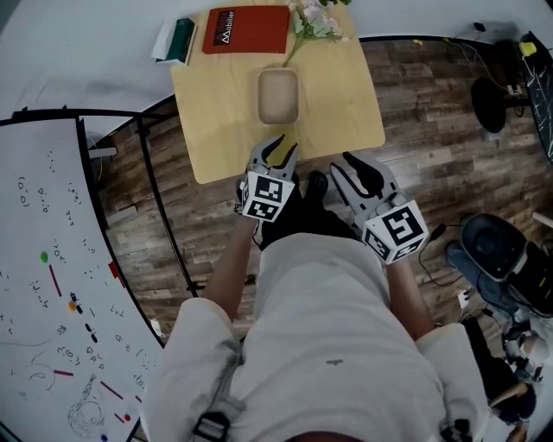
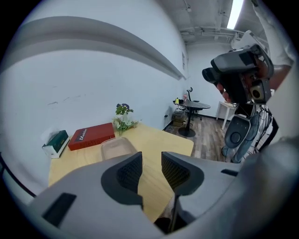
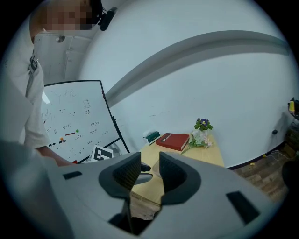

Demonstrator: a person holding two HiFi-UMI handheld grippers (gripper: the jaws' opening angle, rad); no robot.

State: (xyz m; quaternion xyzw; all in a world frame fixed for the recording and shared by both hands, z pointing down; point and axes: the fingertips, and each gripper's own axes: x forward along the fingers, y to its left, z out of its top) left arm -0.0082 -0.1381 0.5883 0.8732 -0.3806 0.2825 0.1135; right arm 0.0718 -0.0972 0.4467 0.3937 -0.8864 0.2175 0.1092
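Our left gripper sits at the near edge of the wooden table. Its jaws are a narrow gap apart w/ nothing between them, which its own view shows plainly. The shallow beige dish lies straight ahead of those tips, a bit further in on the tabletop and apart from them. Its long axis runs away from us, roughly in line w/ the jaws.

Our right gripper hangs further right, back off the table edge over the plank floor. It's also narrowly parted and empty, so the left is the nearer of the two (by a fair margin).

Behind the dish, along the far edge, are a red book, a flower sprig and a green-and-white box.

Only the left gripper view shows the round table at the room's far end. Only the right gripper view catches the whiteboard upright, beside the left gripper's marker cube.
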